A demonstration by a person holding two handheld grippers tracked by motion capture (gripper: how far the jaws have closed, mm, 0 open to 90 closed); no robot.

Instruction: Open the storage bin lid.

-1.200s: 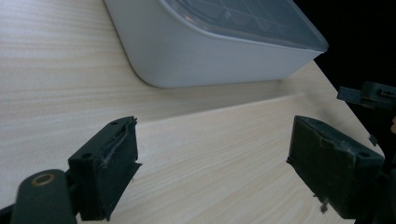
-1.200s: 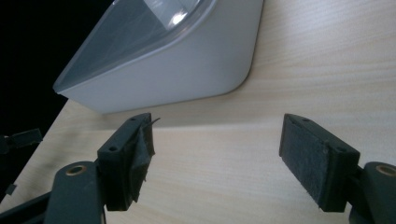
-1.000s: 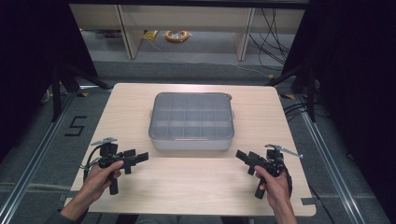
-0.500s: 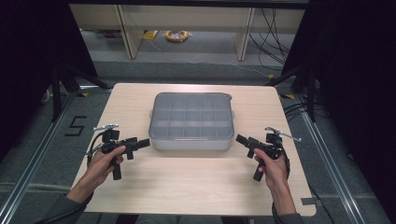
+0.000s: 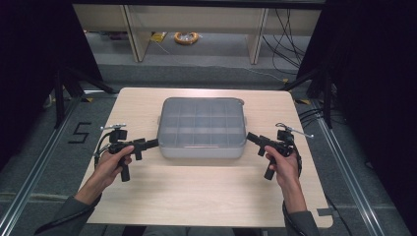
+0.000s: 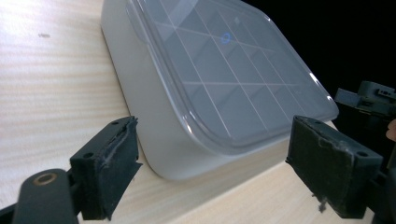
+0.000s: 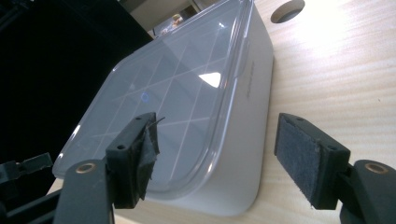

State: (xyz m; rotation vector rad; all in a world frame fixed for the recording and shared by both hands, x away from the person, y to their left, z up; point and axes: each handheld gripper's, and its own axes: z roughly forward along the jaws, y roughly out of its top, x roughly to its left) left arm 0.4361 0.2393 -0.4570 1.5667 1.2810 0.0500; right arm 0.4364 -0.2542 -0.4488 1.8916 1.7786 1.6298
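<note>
Left tongs (image 5: 151, 143): we see them level, tips just beside the near left corner of the compartment box (image 5: 202, 127), jaws wide apart with the corner between them and nothing gripped. In the left gripper view the tongs (image 6: 212, 165) straddle that corner without pressing; the pads (image 6: 119, 161) are frayed.

Right tongs (image 5: 251, 137): tips near the box's near right corner, jaws well apart, having just been closing a little, with nothing clamped. In the right gripper view these tongs (image 7: 215, 154) frame the box corner, pads clear of the wall.

The box sits lid on, grey and translucent, dividers showing through, at the middle of the bench (image 5: 206, 196).

Beyond the box's far right corner, a round hole (image 7: 287, 10) in the bench.
</note>
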